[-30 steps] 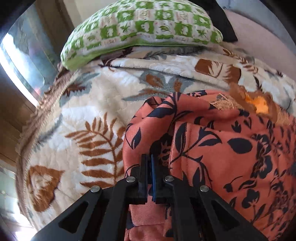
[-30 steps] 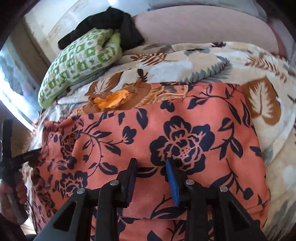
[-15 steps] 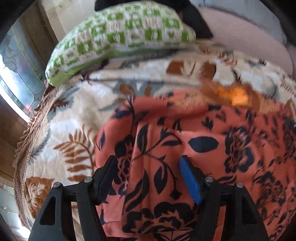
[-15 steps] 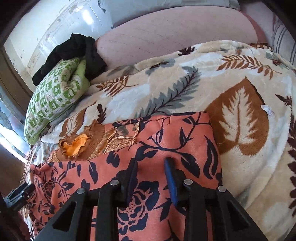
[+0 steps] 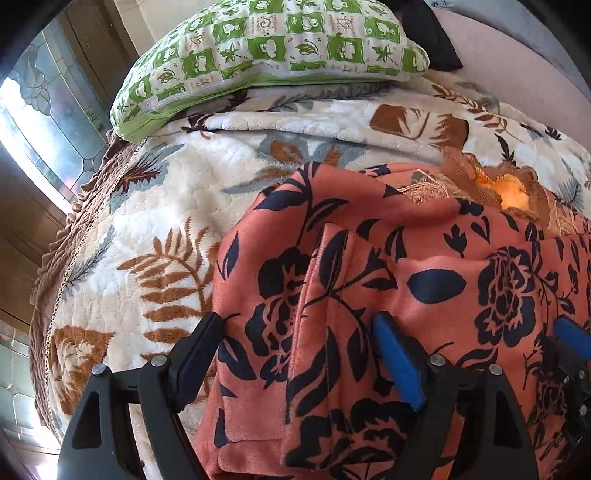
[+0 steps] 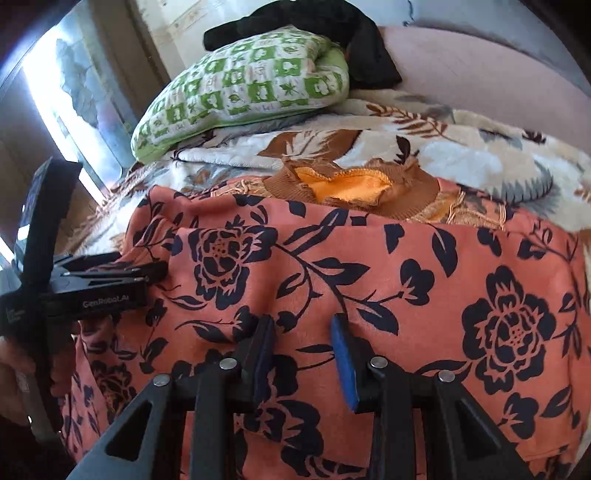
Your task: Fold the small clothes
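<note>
A coral garment with navy flowers (image 5: 424,280) (image 6: 369,280) lies folded on the leaf-print blanket (image 5: 155,206). My left gripper (image 5: 299,325) stands over its left part. The jaws are opening wide and straddle a raised fold without pressing it. From the right wrist view the left gripper (image 6: 155,271) appears side-on at the garment's left edge, with a hand under it. My right gripper (image 6: 303,325) hovers over the garment's near middle, its fingers a little apart with nothing pinched. A brown knit piece with orange lining (image 6: 347,188) (image 5: 509,188) pokes out under the far edge.
A green-and-white checked pillow (image 5: 273,48) (image 6: 243,88) lies at the back, with a black cloth (image 6: 332,33) on it. A pink padded backrest (image 6: 480,74) rises behind. A window (image 5: 37,122) and the blanket's frilled edge are on the left.
The left gripper's jaws went from shut on a fold of the coral garment to wide apart, and the fold has dropped flat. The right gripper swung right, then back left over the garment.
</note>
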Demonstrator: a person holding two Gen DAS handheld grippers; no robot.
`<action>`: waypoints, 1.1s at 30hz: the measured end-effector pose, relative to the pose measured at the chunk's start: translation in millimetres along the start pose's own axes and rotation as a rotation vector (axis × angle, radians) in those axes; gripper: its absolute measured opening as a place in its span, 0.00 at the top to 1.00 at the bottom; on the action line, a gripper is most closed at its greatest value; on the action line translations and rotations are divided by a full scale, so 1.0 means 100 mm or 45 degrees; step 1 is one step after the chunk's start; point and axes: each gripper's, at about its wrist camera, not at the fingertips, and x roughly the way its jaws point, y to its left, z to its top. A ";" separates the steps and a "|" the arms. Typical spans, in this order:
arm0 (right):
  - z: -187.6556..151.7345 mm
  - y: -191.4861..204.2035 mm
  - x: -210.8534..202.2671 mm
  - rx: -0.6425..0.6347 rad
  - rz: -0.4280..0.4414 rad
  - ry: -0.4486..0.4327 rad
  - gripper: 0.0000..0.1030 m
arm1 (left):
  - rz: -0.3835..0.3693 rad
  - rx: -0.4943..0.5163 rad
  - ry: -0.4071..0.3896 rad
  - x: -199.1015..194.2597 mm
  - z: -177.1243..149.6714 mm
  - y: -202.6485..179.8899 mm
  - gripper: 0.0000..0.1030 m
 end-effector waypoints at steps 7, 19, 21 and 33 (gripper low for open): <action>-0.03 0.08 -0.04 -0.026 0.104 0.065 0.64 | 0.007 0.040 0.030 0.09 -0.03 -0.03 0.17; -0.09 -0.44 -0.50 0.164 0.021 0.069 0.64 | -0.109 0.010 -0.141 -0.32 -0.16 0.22 0.13; -0.18 -0.60 -0.74 0.244 0.003 0.039 0.64 | -0.098 0.037 -0.203 -0.44 -0.28 0.30 0.13; -1.83 -0.94 -2.04 0.614 -0.029 -0.051 0.37 | -0.206 -0.253 -0.019 -0.72 -1.81 1.28 0.13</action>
